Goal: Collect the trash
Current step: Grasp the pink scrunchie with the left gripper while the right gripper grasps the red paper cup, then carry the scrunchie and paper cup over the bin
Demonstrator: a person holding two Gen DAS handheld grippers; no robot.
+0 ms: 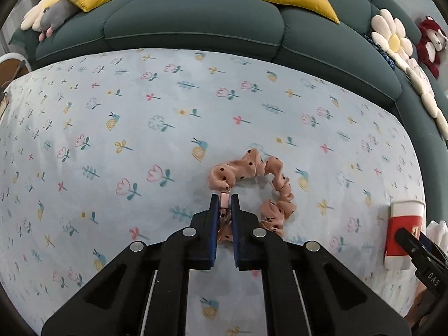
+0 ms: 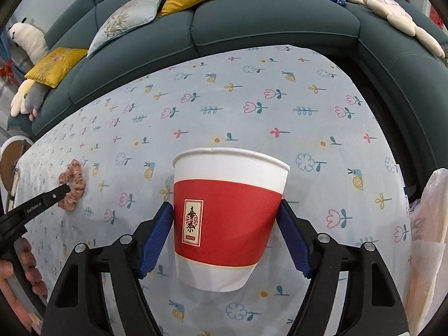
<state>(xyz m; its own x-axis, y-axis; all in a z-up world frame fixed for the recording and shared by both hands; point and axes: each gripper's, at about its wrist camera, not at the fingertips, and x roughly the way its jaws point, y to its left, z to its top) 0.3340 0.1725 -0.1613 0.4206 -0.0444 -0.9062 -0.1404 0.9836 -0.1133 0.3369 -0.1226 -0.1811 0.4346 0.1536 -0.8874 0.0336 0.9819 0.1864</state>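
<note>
While both of my claws sit low over the bench with its pale blue flower-and-snail printed cloth, I record the following. My left claw is clamped shut on the near part of the pink black-dotted fabric scrunchie; the blue pads pinch a fold of it and a small pale tag, while the rest of the ring lies loose on the cloth, curling off to the right. My right claw stands wide, one blue pad on each side of the red-banded white paper cup. The cup is upright on the cloth, and each pad sits at or just off the red band; I cannot confirm that either presses on the wall, so I rate this claw as open around the cup, not yet gripping.

Judgement on the step in hand: the left grip is narrow and takes only a fold, so the lift should go straight up and slowly to keep the fabric from slipping out. The right claw should close gently on the red band, since thin paper is likely to buckle. A crumpled whitish plastic bag hangs at the bench's right edge, probably the receptacle.
</note>
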